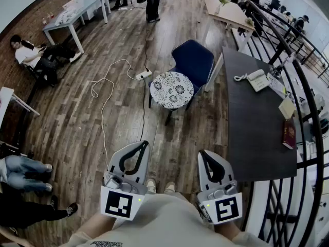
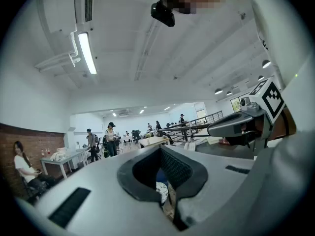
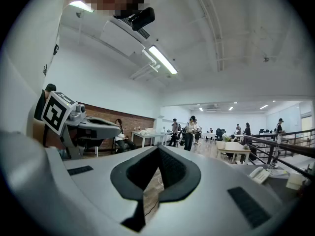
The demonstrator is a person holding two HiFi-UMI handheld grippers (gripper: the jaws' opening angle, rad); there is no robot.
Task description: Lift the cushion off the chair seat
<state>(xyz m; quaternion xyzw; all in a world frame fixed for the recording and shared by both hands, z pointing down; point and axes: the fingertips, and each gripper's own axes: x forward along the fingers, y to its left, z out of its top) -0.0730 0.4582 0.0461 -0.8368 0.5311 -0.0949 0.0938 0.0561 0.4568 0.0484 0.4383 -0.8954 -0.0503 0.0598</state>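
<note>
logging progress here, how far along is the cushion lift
Done: nothing yet; the patterned cushion lies flat on the chair seat. In hand: nothing; the left gripper and right gripper are both shut and empty, held close to the person, well short of the chair. Left: approach, open the jaws, grip the cushion and lift it off.

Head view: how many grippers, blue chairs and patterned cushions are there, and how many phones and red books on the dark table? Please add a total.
grippers: 2 (left gripper, right gripper)
chair: 1
cushion: 1
phone: 1
red book: 1
total: 6
</note>
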